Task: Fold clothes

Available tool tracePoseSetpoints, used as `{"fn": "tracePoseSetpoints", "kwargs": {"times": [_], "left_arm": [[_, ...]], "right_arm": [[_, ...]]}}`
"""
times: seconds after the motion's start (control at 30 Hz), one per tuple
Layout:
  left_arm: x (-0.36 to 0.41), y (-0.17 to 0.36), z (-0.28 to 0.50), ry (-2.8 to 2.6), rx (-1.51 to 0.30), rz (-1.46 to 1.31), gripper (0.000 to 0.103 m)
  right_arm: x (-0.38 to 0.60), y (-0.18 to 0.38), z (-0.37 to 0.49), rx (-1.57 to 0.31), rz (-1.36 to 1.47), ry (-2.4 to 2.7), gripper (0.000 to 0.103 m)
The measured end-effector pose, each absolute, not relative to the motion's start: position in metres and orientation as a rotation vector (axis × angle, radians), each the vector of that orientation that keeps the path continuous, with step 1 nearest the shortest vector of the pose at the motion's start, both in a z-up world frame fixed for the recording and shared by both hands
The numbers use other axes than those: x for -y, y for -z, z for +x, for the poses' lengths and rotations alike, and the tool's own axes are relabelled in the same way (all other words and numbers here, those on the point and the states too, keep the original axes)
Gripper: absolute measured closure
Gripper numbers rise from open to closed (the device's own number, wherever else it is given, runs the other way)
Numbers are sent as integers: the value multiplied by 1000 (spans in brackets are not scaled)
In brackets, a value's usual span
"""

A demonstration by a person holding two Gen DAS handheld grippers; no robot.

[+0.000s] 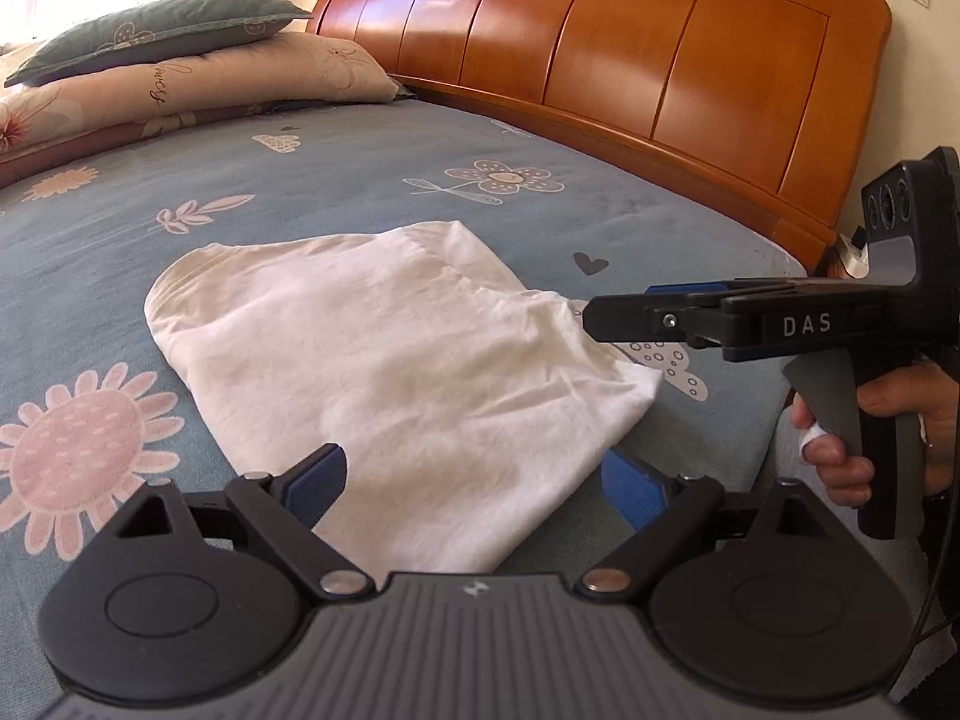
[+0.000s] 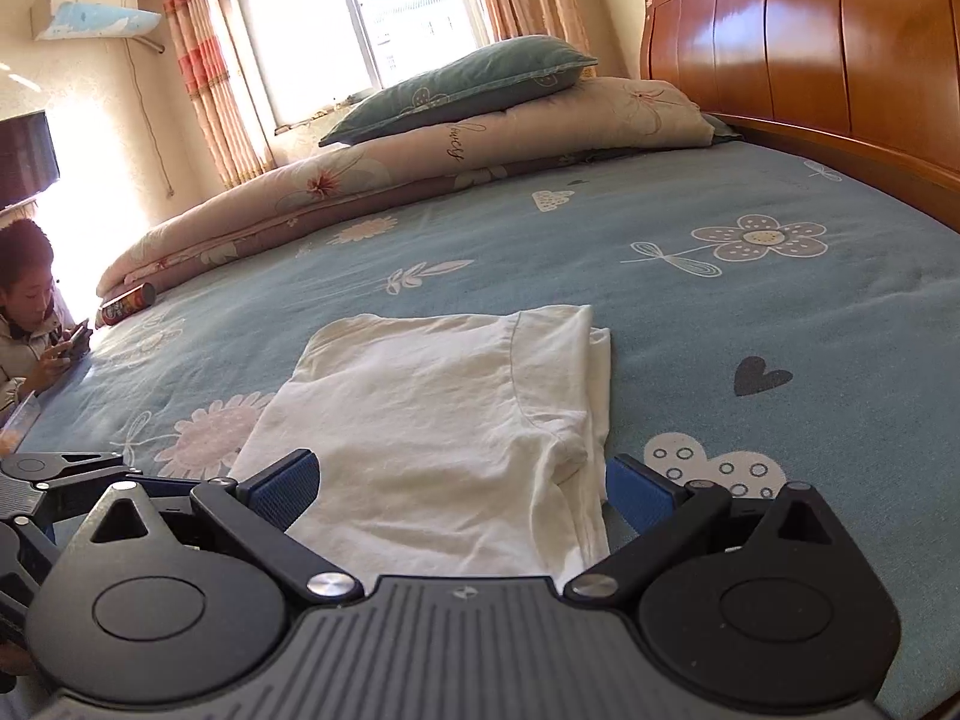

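Left claw [image 1: 474,480]: jaws spread wide, blue pads either side of the near edge of the white garment [image 1: 396,372]; nothing gripped. The cloth runs into the gap between the pads, but the pads do not press it.

Right claw [image 2: 462,489]: jaws likewise wide apart, holding nothing; the near hem of the white garment [image 2: 444,426] lies between its blue pads. In the left view this claw's jaws are seen edge-on, so their opening cannot be told there; a hand [image 1: 864,438] grips its handle.

White garment: lies flat on the blue flowered bedsheet [image 1: 180,192], already doubled over, a sleeve seam showing and layers stacked along its right edge. Long axis runs away from both claws toward the quilt [image 2: 372,180] and pillow [image 2: 462,84]. Both claws stand at the near end, the right one by the layered edge.

Stage: fits a shirt part-folded, or a fold just finished and let go.

Beyond: wooden headboard [image 1: 600,48], a can [image 2: 129,303], a seated person [image 2: 30,312] at the far edge.
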State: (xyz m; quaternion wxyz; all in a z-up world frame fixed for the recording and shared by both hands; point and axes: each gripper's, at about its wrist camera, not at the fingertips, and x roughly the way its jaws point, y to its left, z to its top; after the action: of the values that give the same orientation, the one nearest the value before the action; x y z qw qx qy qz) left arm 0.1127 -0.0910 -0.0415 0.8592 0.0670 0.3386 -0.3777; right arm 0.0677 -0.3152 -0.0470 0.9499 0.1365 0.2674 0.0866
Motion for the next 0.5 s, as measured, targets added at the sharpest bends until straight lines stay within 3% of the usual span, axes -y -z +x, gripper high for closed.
{"fn": "tracePoseSetpoints", "kwargs": {"times": [0.33, 0.5], "left_arm": [[90, 57, 124, 774, -742, 154, 11], [82, 50, 121, 754, -718, 158, 11]], "right_arm": [[309, 76, 118, -615, 308, -215, 2], [312, 65, 93, -570, 251, -119, 0]]}}
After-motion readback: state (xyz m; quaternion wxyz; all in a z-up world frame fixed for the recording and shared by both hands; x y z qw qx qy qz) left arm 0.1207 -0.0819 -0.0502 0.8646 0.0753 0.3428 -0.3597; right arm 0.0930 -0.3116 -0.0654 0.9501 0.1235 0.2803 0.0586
